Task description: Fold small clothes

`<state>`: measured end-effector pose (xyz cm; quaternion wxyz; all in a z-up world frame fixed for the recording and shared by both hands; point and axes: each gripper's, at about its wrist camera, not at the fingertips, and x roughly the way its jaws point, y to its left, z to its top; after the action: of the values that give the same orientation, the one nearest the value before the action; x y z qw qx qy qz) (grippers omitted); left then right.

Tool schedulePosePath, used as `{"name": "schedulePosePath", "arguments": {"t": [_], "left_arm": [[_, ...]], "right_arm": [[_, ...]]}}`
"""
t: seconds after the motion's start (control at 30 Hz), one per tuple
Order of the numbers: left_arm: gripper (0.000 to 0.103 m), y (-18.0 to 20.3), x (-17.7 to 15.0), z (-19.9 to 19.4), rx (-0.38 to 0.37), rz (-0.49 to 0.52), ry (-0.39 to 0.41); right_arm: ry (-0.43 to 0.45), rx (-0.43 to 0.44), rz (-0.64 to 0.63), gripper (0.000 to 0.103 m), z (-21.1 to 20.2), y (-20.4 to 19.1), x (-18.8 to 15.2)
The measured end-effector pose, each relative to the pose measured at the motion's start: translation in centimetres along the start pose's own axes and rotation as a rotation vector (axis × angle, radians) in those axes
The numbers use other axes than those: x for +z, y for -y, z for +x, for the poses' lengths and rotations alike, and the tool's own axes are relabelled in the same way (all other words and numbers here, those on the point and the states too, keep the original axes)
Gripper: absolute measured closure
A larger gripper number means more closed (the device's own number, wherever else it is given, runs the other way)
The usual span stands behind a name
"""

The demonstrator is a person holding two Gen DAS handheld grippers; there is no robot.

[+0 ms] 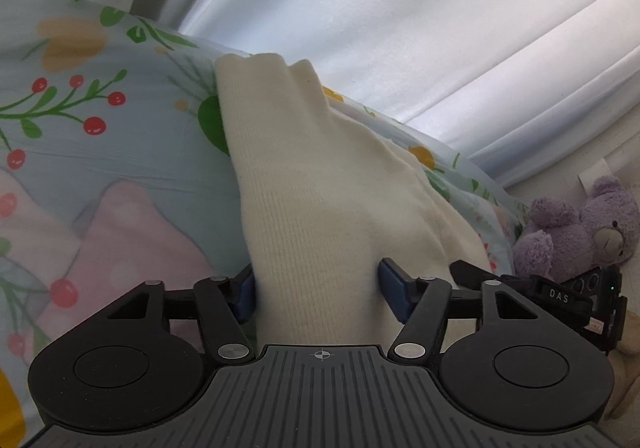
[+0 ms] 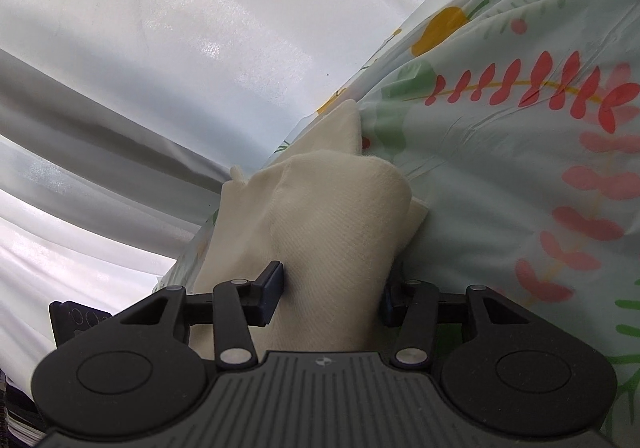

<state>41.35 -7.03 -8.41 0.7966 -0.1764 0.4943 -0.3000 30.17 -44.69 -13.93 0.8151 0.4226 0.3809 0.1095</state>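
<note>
My left gripper (image 1: 316,288) gripped the cream garment (image 1: 312,175) at a half-wide opening, blue pads (image 1: 394,284) pressed into a thick bunch of knit that ran up over the floral sheet (image 1: 100,151). My right gripper (image 2: 332,292) pinched another bunched part of it (image 2: 332,215) between narrower jaws, cloth filling the gap (the right-hand pad was mostly hidden). Pink clothes (image 1: 132,244) lay on the sheet to the left; a purple bear (image 1: 580,224) sat beyond, against pale curtains (image 1: 400,19).

Matt ribbed-knit cream garment (image 1: 320,183) on smooth printed bedsheet (image 1: 120,151)
</note>
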Motion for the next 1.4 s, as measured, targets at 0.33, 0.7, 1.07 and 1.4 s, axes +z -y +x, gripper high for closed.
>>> {"name": "schedulePosePath", "arguments": {"t": [0.33, 0.7, 1.07, 1.4], "left_arm": [[0.062, 1.2, 0.6, -3.8, 0.015, 0.040, 0.078], [0.058, -2.4, 0.7, -10.8, 0.289, 0.025, 0.142], [0.046, -2.4, -6.3, -15.6, 0.386, 0.139, 0.205], [0.045, -1.4, -12.0, -14.0, 0.381, 0.192, 0.092]], "right_arm": [[0.053, -0.025, -0.107, 0.071, -0.8, -5.0, -1.0], [-0.038, 0.069, -0.221, 0.079, 4.6, -12.7, -3.5], [0.024, -0.105, -0.376, 0.053, 1.2, -13.9, -9.3], [-0.051, -0.099, -0.397, 0.050, 0.8, -13.8, -14.3]]}}
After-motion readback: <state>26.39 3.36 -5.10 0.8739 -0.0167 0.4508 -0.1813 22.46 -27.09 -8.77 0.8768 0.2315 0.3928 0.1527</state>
